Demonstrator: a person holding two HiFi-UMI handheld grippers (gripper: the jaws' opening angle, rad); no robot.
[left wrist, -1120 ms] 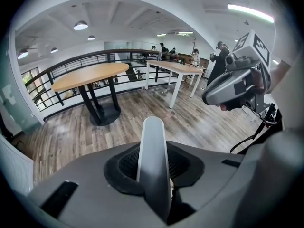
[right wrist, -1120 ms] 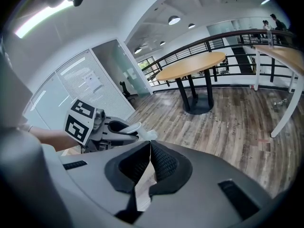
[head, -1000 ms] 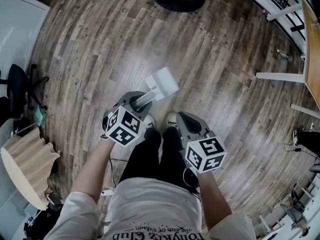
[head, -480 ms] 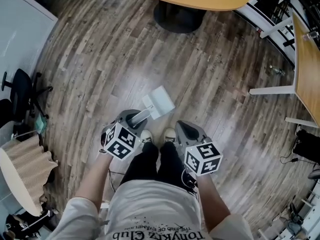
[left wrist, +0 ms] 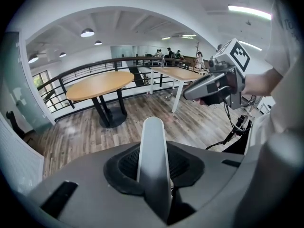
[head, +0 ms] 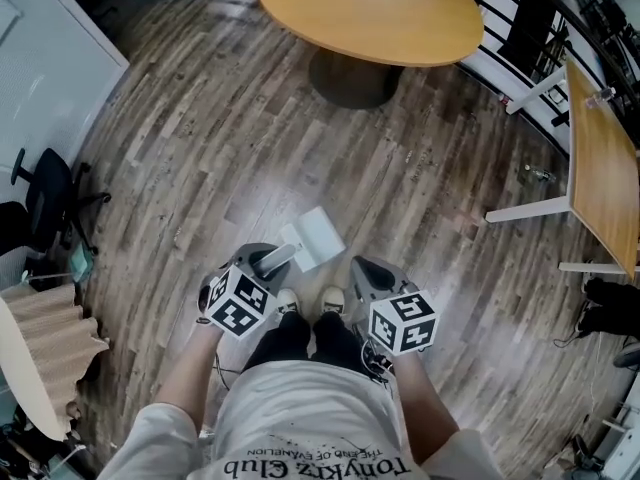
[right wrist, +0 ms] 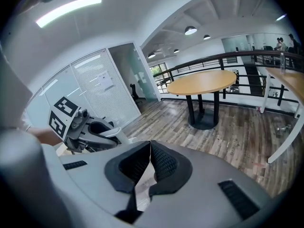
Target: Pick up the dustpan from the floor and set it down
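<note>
The dustpan (head: 318,234) is pale grey, with a flat scoop and a long handle (left wrist: 154,151). It hangs above the wooden floor, just ahead of the person's shoes (head: 308,301). My left gripper (head: 268,261) is shut on the handle, which runs up between its dark pads (left wrist: 124,161) in the left gripper view. The scoop itself is hidden in that view. My right gripper (head: 364,271) is beside it on the right, apart from the dustpan, shut with nothing between its pads (right wrist: 164,161). In the right gripper view the left gripper (right wrist: 88,129) shows at the left.
A round wooden table (head: 372,12) on a dark pedestal base (head: 347,78) stands ahead. A second table (head: 600,158) with white legs is at the right, before a black railing (head: 505,8). An office chair (head: 45,193) and a beige rounded piece (head: 35,348) are at the left.
Both grippers have risen, and the dustpan has gone up with the left one. The floor looks farther away and the round table has come into the head view.
</note>
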